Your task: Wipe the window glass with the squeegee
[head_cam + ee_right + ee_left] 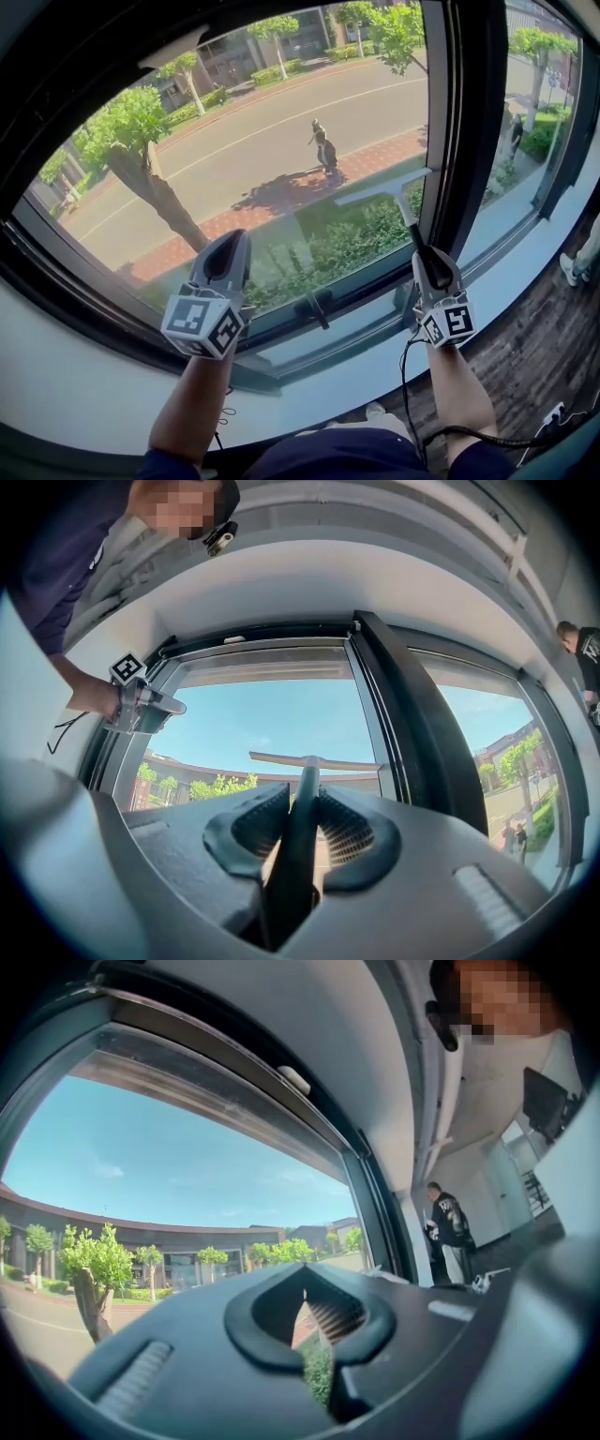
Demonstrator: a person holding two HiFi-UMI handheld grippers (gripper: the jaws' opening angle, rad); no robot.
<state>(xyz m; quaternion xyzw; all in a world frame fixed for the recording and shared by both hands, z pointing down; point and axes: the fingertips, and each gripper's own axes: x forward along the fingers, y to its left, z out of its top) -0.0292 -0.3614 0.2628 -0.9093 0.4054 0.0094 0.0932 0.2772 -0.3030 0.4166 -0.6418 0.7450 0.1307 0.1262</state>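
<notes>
— Left claw, nearest: what is it doing?
— Hovering clenched on nothing before the window glass.
— And the right claw?
— It is gripping the squeegee by its handle, the blade lying level at the glass, beside the dark frame.

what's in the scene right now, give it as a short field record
place: indoors at a window glass overlooking a street
tool: squeegee, blade uppermost, by the pane's lower right part, beside the dark frame post
right gripper: shut on the squeegee handle
left gripper: jaws together, nothing held, raised before the pane's lower edge
blade contact with glass: cannot tell
below: pale sill
</notes>
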